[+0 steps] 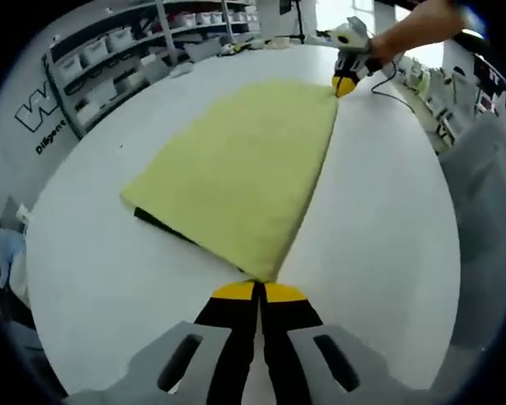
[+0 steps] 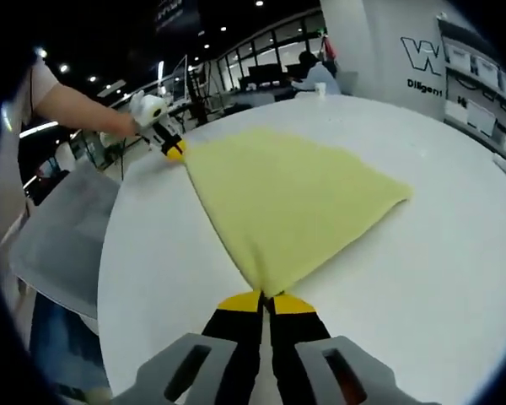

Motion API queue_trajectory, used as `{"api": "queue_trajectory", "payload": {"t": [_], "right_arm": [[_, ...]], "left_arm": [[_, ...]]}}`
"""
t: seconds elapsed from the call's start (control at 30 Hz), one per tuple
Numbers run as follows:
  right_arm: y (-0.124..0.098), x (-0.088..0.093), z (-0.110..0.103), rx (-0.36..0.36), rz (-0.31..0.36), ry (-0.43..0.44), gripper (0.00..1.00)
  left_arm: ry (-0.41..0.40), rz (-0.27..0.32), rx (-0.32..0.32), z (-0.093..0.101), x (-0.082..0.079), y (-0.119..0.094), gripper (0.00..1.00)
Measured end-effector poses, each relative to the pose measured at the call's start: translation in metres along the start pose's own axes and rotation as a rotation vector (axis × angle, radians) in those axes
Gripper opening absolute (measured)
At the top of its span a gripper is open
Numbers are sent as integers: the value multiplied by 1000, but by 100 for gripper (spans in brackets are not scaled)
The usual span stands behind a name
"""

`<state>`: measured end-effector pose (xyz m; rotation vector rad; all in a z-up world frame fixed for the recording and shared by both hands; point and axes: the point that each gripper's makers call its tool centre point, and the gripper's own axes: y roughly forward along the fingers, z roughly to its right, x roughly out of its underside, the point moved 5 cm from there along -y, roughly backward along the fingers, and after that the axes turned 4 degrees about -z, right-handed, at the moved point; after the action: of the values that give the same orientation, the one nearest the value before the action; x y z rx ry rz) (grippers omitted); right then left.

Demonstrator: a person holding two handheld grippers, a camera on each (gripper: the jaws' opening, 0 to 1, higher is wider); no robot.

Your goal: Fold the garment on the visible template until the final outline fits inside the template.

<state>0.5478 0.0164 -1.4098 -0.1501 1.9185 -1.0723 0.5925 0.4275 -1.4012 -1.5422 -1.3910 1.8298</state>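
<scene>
The step in hand looks like a fold of the yellow garment (image 1: 240,173): each pair of tongs pinches one end of the same straight edge, ready to carry it across. In the left gripper view, the left gripper (image 1: 259,293) has its jaws pressed together on the near corner of the cloth, and the right gripper (image 1: 344,84) holds the far corner of that edge, with a hand (image 1: 405,34) behind it. In the right gripper view the picture is mirrored: the right gripper (image 2: 266,301) is clenched on the near corner and the left gripper (image 2: 174,153) bites the far one.

The garment lies flat on the white table (image 1: 388,236), with the held edge stretched between the two tongs. A dark strip (image 1: 164,226), probably the template, peeks out under the near left edge of the cloth.

I judge the next move calls for lifting both corners together, at equal height, and laying the edge over toward the opposite side, so the outline stays inside the template.
</scene>
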Motion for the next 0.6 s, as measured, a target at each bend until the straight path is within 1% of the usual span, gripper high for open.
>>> {"api": "queue_trajectory", "payload": {"t": [0.03,0.07,0.1,0.13,0.17,0.2,0.23,0.27,0.3,0.33,0.37,0.4,0.43,0.47,0.5,0.53,0.57,0.6], "right_arm": [[-3,-1,0,-1,6,-1,0],[-6,-2,2,21,9,11,0],[-9,-3,5,43,3,41,0],[-13,-7,8,71,16,34,2],[-18,-18,9,88,62,10,2],[-20,-23,11,108,78,14,1],[-23,-33,14,143,101,-6,1],[-23,-40,15,157,129,-18,2],[-22,-47,13,151,153,-13,4],[-19,-52,11,144,162,-13,5],[-13,-57,9,151,148,-34,9],[-9,-61,9,171,140,-45,11],[-5,-67,6,166,160,-63,11],[2,-74,1,150,194,-47,8],[8,-76,-2,140,187,-45,7],[20,-77,-7,135,166,-86,6],[27,-78,-10,132,158,-103,4],[37,-79,-15,117,156,-93,3]], "left_arm": [[-7,8,-5,0,1,-3,2],[-38,18,-2,0,1,-5,3],[-71,39,-31,-4,-1,-9,8],[-90,60,-60,-9,-3,-13,11],[-142,102,-101,-16,-8,-20,12],[-181,138,-130,-22,-12,-24,11],[-210,166,-169,-28,-15,-29,10],[-250,207,-203,-36,-21,-35,11],[-276,249,-194,-36,-29,-36,12],[-279,285,-165,-32,-40,-33,12],[-262,282,-147,-27,-45,-30,13],[-238,260,-125,-20,-51,-22,15],[-223,250,-111,-13,-56,-16,18],[-213,247,-98,-9,-59,-11,22],[-210,239,-91,-9,-60,-6,24],[-202,226,-79,-9,-60,2,22],[-193,211,-76,-6,-60,6,20],[-176,192,-75,-3,-59,11,18]]}}
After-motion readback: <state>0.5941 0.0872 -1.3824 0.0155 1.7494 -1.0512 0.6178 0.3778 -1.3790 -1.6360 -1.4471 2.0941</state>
